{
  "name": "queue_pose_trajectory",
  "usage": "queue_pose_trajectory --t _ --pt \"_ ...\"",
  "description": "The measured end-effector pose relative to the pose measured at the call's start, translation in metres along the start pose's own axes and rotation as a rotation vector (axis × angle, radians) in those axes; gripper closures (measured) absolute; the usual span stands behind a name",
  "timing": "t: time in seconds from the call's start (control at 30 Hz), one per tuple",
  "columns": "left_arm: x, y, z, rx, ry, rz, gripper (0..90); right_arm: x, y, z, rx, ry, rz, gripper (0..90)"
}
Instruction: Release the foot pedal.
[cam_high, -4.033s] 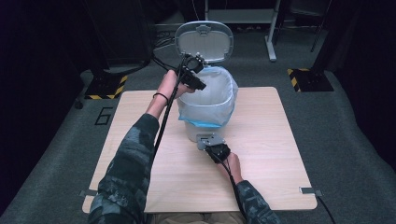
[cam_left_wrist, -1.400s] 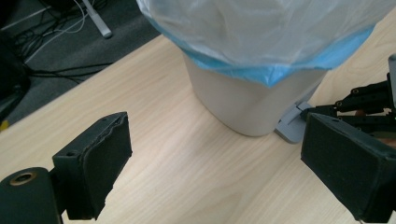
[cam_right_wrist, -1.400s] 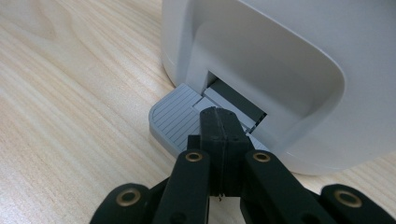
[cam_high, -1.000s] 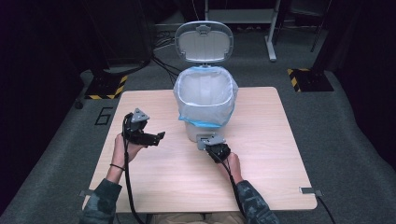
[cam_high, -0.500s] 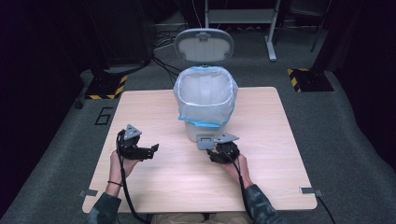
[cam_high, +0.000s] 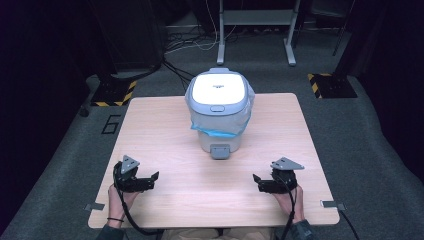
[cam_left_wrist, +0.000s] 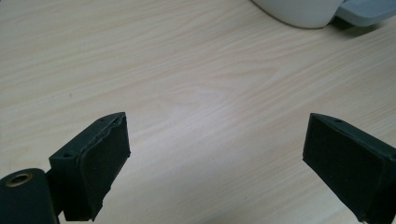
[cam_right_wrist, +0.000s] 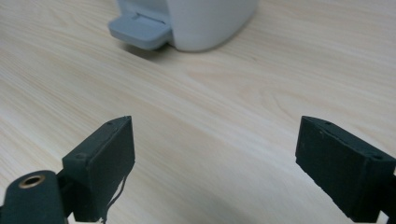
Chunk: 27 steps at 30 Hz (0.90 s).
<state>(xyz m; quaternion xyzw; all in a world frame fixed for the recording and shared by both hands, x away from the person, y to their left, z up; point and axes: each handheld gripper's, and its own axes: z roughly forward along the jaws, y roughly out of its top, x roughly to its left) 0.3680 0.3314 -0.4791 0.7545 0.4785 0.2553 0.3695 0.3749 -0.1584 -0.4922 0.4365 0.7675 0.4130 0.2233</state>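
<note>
Left tool (cam_high: 150, 178): held low over the near left part of the bench (cam_high: 165, 130), tips pointing towards the middle; jaws spread wide with only bare wood between them, gripping nothing.
Left tool, own view (cam_left_wrist: 215, 154): both black jaws rise from the bottom edge, far apart; the bin's white base sits ahead and to the right of them, well apart.
Right tool (cam_high: 259, 182): held low over the near right part of the bench, tips pointing inwards towards the left tool; jaws spread wide, holding nothing.
Right tool, own view (cam_right_wrist: 215, 154): jaws far apart over bare wood; the bin's base and pedal lie ahead and slightly left, well apart.
Pedal bin (cam_high: 218, 112): stands upright beyond both tools, roughly midway between them, touched by neither.
Lid (cam_high: 218, 90): white with a grey-blue rim, lying flat and shut on top of the bin.
Bag liner (cam_high: 216, 131): thin translucent plastic folded over the bin's rim under the lid, a blue edge hanging down the side that faces the tools.
Pedal (cam_high: 220, 150): grey tab at the foot of the bin, jutting towards the tools; in the right gripper view (cam_right_wrist: 140, 30) it sits just above the wood.
Hands: one behind each tool at the near edge of the bench, a cable trailing back from each.
Gap between tools: bare wood.
</note>
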Motion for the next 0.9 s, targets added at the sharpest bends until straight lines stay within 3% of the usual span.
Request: queue_pose_trajectory --t 0.2,0.3,0.4,0.57,0.63,0.9 --pt "0.01 -0.024 -0.003 0.02 0.026 -0.045 7.0 -0.019 -0.025 -0.015 0.04 -0.063 0.023 10.6" --pt "0.012 -0.031 -0.003 0.033 0.038 -0.052 7.1 -0.026 -0.032 -0.021 0.047 -0.096 0.029 10.6" --pt "0.013 -0.041 -0.002 0.054 0.067 -0.049 7.1 -0.043 -0.045 -0.03 0.074 -0.149 0.055 10.5" --pt "0.016 -0.052 0.002 0.075 0.067 -0.061 7.4 -0.055 -0.054 -0.034 0.093 -0.186 0.041 12.5" --pt "0.015 -0.057 0.008 0.097 0.077 -0.058 7.0 -0.059 -0.059 -0.031 0.134 -0.225 0.022 12.2" --pt "0.018 -0.057 0.013 0.109 0.075 -0.094 5.4 -0.065 -0.061 -0.028 0.13 -0.189 0.049 10.6"
